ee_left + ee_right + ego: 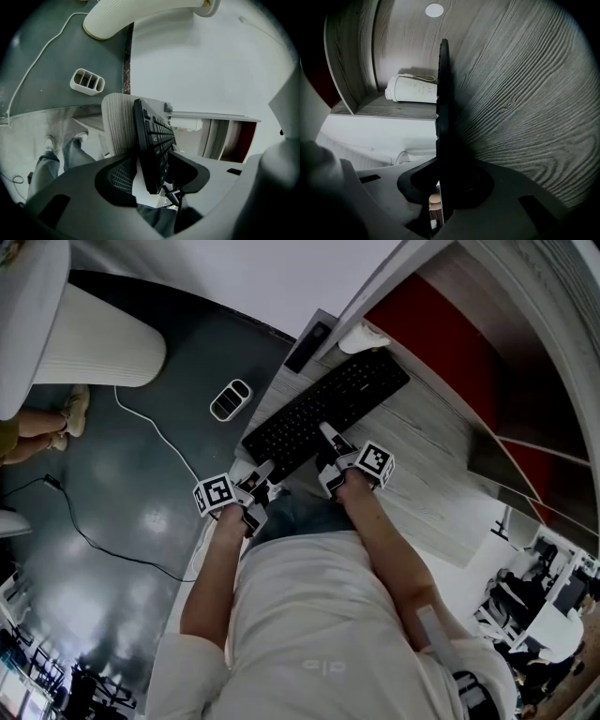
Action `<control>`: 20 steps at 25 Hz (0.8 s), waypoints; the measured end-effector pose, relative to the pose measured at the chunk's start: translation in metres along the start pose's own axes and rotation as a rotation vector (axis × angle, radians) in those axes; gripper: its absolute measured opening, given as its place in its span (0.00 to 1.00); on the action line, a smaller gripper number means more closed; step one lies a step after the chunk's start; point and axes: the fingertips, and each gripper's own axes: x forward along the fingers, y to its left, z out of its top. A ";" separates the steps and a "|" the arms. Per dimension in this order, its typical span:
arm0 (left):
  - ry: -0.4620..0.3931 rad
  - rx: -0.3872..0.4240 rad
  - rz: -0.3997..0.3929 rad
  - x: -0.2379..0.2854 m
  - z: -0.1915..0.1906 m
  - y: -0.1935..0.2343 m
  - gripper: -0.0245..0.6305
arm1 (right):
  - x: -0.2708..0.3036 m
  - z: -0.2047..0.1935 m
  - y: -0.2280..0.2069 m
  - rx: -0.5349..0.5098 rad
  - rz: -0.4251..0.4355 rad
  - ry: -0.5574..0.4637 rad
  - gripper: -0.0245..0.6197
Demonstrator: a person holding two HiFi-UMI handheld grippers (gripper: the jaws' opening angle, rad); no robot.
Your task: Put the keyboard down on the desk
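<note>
Matt black keyboard (323, 413), wood-grain desk (441, 465)

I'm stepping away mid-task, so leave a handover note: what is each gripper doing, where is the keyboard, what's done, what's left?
Left gripper: open, jaws either side of the keyboard, not pinching it.
Right gripper: shut on the keyboard's near edge.
The keyboard appears to lie flat on the desk, by its front edge.
Done: keyboard down, left side free.
Left: open the right gripper, draw both back.
</note>
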 end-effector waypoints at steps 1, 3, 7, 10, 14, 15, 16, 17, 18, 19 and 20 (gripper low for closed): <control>0.006 -0.004 0.005 -0.002 -0.003 0.001 0.37 | 0.001 0.000 0.000 0.001 0.006 -0.002 0.18; 0.005 -0.017 0.001 -0.005 -0.007 0.003 0.34 | 0.005 0.001 0.000 0.000 0.017 -0.004 0.18; -0.031 -0.058 -0.024 -0.005 -0.006 0.004 0.24 | 0.008 0.002 -0.004 -0.004 0.012 -0.003 0.18; -0.013 -0.048 -0.002 -0.003 -0.009 0.007 0.23 | 0.007 0.002 -0.004 -0.020 0.005 -0.009 0.19; 0.000 -0.034 0.011 -0.001 -0.012 0.011 0.23 | 0.006 0.001 -0.005 -0.049 -0.025 0.001 0.24; 0.000 -0.030 0.012 -0.001 -0.012 0.012 0.23 | 0.007 0.000 -0.006 -0.059 -0.028 0.011 0.26; -0.001 -0.026 0.013 0.000 -0.012 0.013 0.23 | 0.007 -0.001 -0.006 -0.070 -0.035 0.021 0.30; -0.002 -0.024 0.014 0.000 -0.013 0.013 0.23 | 0.007 -0.002 -0.007 -0.084 -0.048 0.032 0.32; -0.002 -0.023 0.015 0.000 -0.013 0.014 0.23 | 0.005 -0.005 -0.007 -0.098 -0.063 0.043 0.34; -0.002 -0.021 0.017 0.000 -0.014 0.015 0.23 | 0.003 -0.007 -0.008 -0.113 -0.081 0.055 0.37; 0.000 -0.019 0.021 0.000 -0.015 0.015 0.23 | 0.000 -0.009 -0.009 -0.128 -0.100 0.066 0.39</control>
